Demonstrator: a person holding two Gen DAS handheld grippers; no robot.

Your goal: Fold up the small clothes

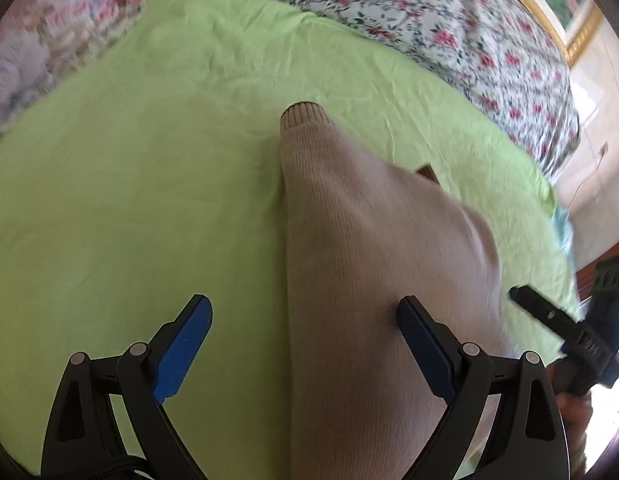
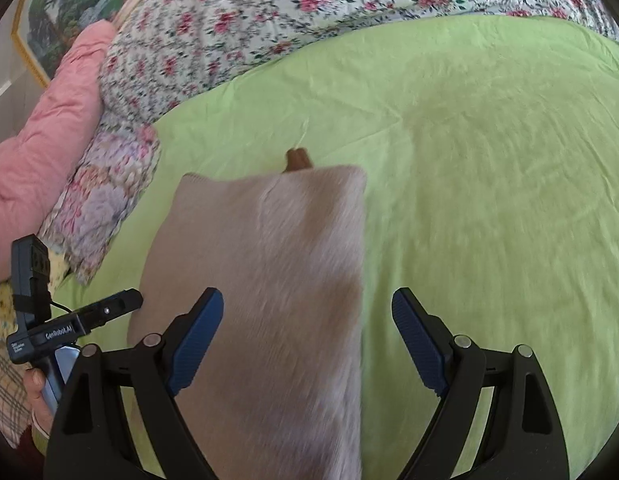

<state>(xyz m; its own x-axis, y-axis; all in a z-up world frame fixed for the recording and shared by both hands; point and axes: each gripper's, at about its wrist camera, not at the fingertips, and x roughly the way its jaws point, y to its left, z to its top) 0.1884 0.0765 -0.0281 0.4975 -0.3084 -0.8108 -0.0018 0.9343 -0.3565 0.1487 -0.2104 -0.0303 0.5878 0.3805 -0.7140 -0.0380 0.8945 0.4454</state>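
While both sets of jaws stand wide apart and hold nothing, the fold looks partly done. The left gripper [image 1: 305,322] hovers over the near end of the sweater [image 1: 373,280], one blue pad above the knit and the other above the green sheet [image 1: 129,184]; whether either touches cloth I cannot tell. The right gripper [image 2: 307,312] hangs the same way, its left pad over the sweater [image 2: 269,280] and its right pad over bare sheet [image 2: 489,200].

Between them the beige sweater lies flat on the bed as a long, narrow panel running from near to far. In the right wrist view its far edge is fairly straight and its right side makes a clean line, which suggests the sides are already turned in. A ribbed cuff [image 1: 303,114] points to the far end in the left view, and a small brown bit [image 2: 298,161] pokes out past the far edge in the right view; what it is stays unclear.

Still to do, as I judge it: fold the length over, near end to far, and tuck in what sticks out. Beyond the sheet lies a floral quilt [image 2: 249,20], with a pink pillow [image 2: 49,132] at far left.
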